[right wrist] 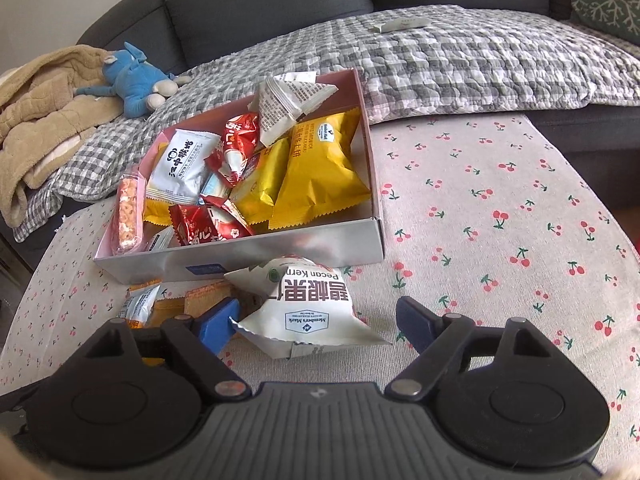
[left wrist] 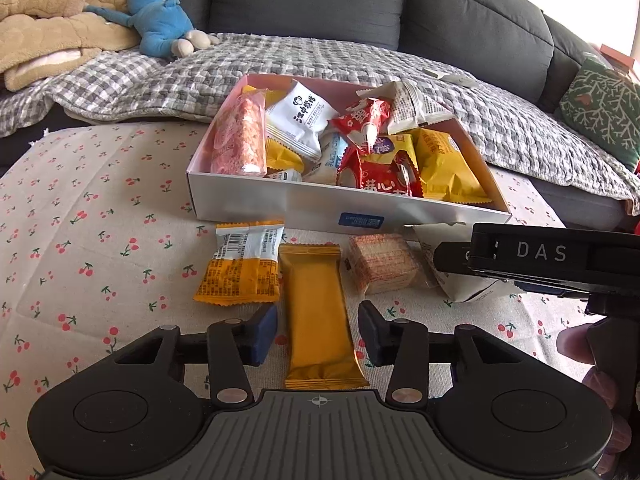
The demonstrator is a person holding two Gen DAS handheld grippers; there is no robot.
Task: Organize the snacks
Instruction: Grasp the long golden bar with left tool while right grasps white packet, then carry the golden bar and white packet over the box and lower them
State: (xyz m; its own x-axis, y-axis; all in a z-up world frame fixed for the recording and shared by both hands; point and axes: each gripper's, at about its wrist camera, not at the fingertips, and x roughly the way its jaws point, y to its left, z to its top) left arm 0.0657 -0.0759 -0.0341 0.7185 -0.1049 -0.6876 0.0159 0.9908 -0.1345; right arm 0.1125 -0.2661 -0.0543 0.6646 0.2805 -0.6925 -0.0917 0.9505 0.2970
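Observation:
A white cardboard box [left wrist: 280, 200] full of snack packets stands on the cherry-print tablecloth; it also shows in the right wrist view [right wrist: 280, 256]. In front of it lie a long golden bar packet [left wrist: 318, 316], a white-and-orange packet [left wrist: 242, 266], a clear-wrapped wafer square [left wrist: 380, 264] and a white pecan packet [right wrist: 306, 308]. My left gripper [left wrist: 318, 332] is open, its fingers either side of the golden bar. My right gripper [right wrist: 320, 320] is open around the pecan packet, its left pad touching the packet's edge. The right gripper body [left wrist: 540, 260] shows in the left view.
Behind the table is a grey sofa with a checked quilt [left wrist: 280, 60], a blue plush toy [left wrist: 160, 20], a beige blanket [left wrist: 48, 20] and a green patterned cushion [left wrist: 600, 112]. Cherry-print tablecloth [right wrist: 500, 200] stretches right of the box.

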